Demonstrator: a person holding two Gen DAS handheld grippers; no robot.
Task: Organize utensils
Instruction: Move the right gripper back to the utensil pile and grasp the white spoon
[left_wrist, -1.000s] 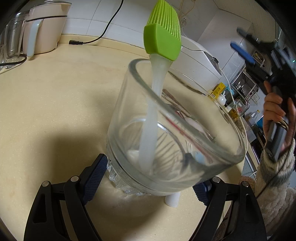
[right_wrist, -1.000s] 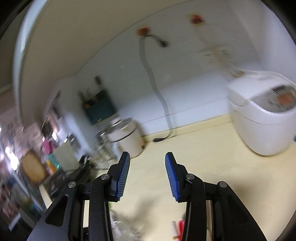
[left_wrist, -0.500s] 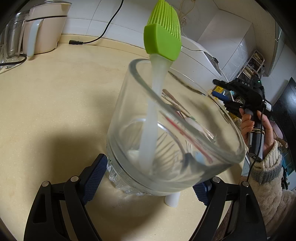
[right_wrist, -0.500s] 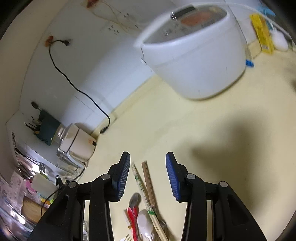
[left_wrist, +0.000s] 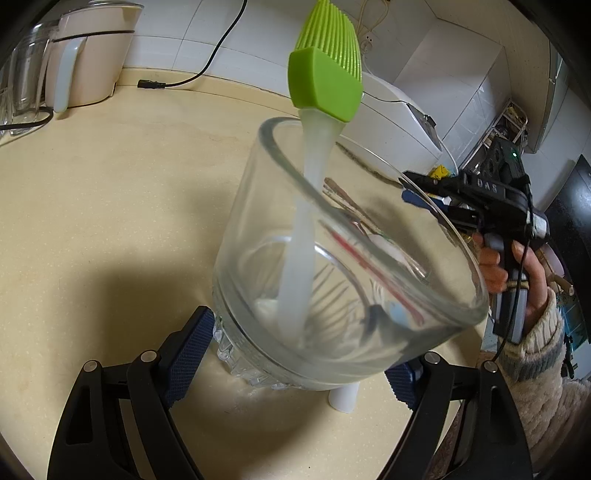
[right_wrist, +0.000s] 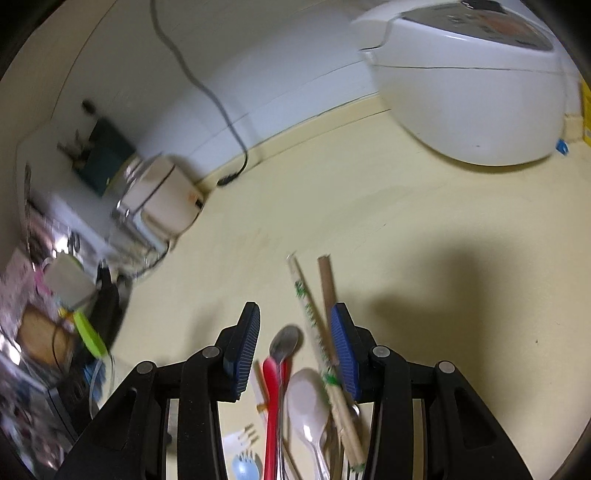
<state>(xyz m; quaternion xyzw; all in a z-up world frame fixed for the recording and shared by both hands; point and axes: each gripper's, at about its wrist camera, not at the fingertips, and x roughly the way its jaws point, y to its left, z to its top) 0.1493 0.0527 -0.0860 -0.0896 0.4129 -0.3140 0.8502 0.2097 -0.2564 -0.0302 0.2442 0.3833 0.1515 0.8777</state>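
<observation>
1. Utensil pile (right_wrist: 306, 402) on counter (right_wrist: 424, 229): chopsticks (right_wrist: 314, 317), spoons, long axes running away from right claw (right_wrist: 295, 347).
2. Right claw: released, empty, straddling pile; nearer hand.
3. Left claw (left_wrist: 295, 354): clenched on glass (left_wrist: 258, 229) holding brush (left_wrist: 325, 81).

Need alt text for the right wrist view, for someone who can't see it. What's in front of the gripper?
The open right gripper hangs over a pile of utensils on the cream counter, holding nothing: a metal spoon, a red utensil, a white plastic spoon and paper-wrapped chopsticks. A white rice cooker stands at the back right.
</observation>
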